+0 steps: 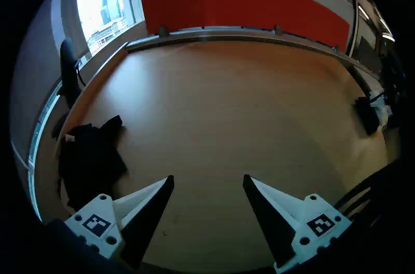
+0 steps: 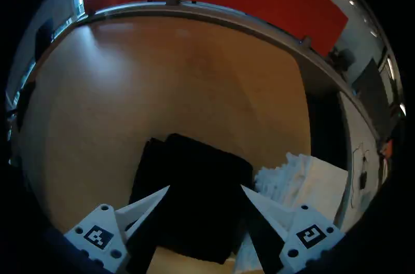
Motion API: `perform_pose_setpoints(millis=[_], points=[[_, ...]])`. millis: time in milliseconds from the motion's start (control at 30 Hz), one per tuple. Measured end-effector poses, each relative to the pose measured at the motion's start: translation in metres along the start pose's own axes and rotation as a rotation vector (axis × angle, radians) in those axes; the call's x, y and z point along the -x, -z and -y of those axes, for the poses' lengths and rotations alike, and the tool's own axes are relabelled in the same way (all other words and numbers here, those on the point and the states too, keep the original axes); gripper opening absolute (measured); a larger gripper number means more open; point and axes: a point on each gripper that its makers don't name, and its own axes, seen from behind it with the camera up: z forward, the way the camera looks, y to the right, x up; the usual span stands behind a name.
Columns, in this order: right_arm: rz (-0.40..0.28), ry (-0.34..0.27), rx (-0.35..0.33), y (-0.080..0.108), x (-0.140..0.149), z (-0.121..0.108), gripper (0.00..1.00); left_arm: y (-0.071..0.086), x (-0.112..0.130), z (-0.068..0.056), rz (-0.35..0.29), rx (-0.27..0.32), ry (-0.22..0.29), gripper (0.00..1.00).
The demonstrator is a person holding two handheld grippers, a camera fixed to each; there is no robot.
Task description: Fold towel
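right gripper (image 2: 205, 187) over black towel (image 2: 199, 165)

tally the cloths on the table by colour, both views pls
Black: 2, a crumpled cloth and a folded pile
White: 1, a towel
Total: 3
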Motion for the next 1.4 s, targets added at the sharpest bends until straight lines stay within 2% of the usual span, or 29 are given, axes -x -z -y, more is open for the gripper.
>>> perform_pose_setpoints(millis=[200, 400, 800, 1167, 1400], points=[[-0.013, 0.009, 0.009, 0.010, -0.003, 0.002, 0.85, 0.000, -0.004, 0.003, -0.013, 0.006, 0.006, 0.99], [-0.064, -0.019, 0.023, 0.024, -0.011, 0.007, 0.85, -0.002, -0.012, 0.006, -0.030, 0.014, 0.016, 0.99], [-0.269, -0.135, 0.107, 0.073, -0.031, 0.013, 0.85, -0.003, -0.034, 0.014, -0.078, 0.031, 0.032, 0.99], [-0.463, -0.257, 0.180, 0.115, -0.037, 0.018, 0.84, 0.002, -0.054, 0.019, -0.117, 0.036, 0.030, 0.99], [-0.561, -0.275, 0.220, 0.135, -0.042, 0.022, 0.85, 0.003, -0.061, 0.019, -0.136, 0.042, 0.031, 0.99]])
